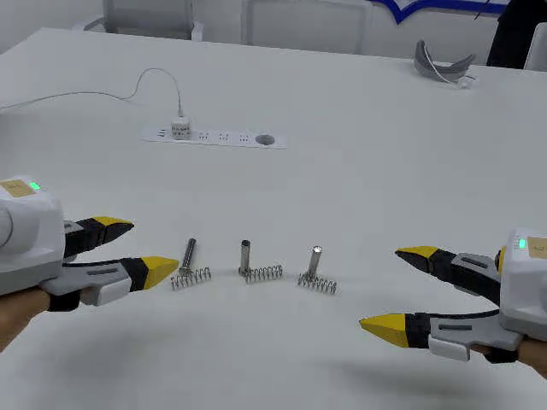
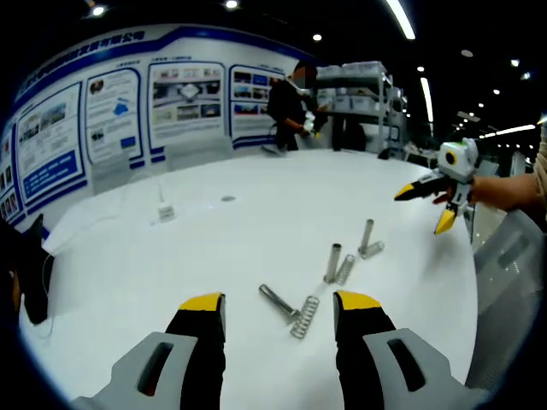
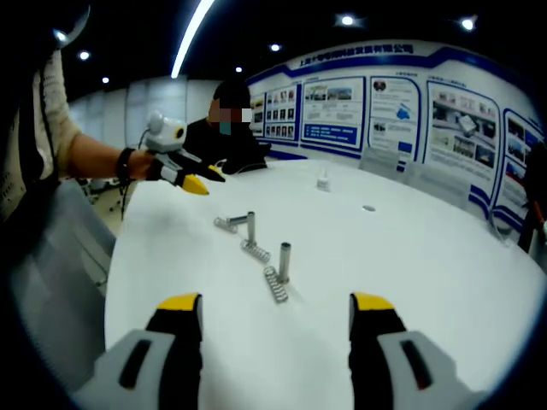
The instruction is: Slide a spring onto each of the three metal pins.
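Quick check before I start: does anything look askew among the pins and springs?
Yes. The left pin lies tipped on its side, while the middle pin and the right pin stand upright. A spring lies loose beside each, none on a pin yet.

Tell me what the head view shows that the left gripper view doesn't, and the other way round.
Head view: a grey curved object at far right. Left gripper view: wall posters and a standing person at the back. Both: three pins, three springs lying beside them, the white charger, and the left claw and right claw, both open.
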`<action>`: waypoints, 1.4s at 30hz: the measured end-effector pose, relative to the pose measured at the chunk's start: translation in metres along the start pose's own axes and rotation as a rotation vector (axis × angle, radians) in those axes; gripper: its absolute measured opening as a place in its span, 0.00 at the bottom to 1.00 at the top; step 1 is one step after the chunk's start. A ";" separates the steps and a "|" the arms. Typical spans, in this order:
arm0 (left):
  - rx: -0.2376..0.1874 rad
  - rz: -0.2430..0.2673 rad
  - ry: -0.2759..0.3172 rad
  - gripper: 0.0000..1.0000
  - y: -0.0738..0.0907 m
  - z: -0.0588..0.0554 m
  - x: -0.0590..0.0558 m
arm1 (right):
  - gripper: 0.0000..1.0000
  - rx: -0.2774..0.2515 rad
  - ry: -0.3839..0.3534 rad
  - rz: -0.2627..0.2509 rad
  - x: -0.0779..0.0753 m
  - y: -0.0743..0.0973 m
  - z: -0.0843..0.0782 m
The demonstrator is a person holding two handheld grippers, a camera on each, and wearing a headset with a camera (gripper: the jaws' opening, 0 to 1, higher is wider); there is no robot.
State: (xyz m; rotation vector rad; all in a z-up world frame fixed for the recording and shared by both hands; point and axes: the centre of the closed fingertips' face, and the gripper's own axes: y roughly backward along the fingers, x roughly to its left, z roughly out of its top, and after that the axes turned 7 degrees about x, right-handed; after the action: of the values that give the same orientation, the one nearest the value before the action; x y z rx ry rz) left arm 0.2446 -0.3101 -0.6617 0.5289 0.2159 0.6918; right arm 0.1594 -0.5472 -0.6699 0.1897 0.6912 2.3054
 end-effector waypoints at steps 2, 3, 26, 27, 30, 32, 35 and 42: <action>0.008 -0.003 0.000 0.51 -0.006 0.001 0.001 | 0.71 0.003 -0.002 0.000 0.001 0.000 -0.001; 0.012 -0.004 0.002 0.50 -0.008 0.001 0.001 | 0.71 0.003 -0.002 0.000 0.000 -0.001 -0.001; 0.148 0.043 -0.009 0.34 -0.061 -0.009 0.006 | 0.71 0.028 -0.007 0.003 0.000 -0.001 -0.009; 0.153 0.046 -0.008 0.33 -0.062 -0.009 0.007 | 0.71 0.029 -0.007 0.003 0.000 -0.001 -0.009; 0.170 0.057 -0.002 0.31 -0.066 -0.012 0.009 | 0.71 0.033 -0.006 0.005 0.001 -0.002 -0.010; 0.185 0.066 0.003 0.29 -0.069 -0.014 0.011 | 0.71 0.035 -0.004 0.007 0.002 -0.002 -0.010; 0.202 0.072 0.006 0.26 -0.072 -0.015 0.012 | 0.71 0.038 -0.004 0.008 0.002 -0.003 -0.010; 0.253 0.082 0.005 0.23 -0.082 -0.023 0.012 | 0.71 0.043 -0.004 0.005 0.002 -0.002 -0.012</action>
State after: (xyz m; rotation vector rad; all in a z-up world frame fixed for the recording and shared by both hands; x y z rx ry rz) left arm 0.2903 -0.3466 -0.7245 0.7810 0.2892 0.7503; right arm 0.1554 -0.5502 -0.6815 0.2166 0.7398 2.2960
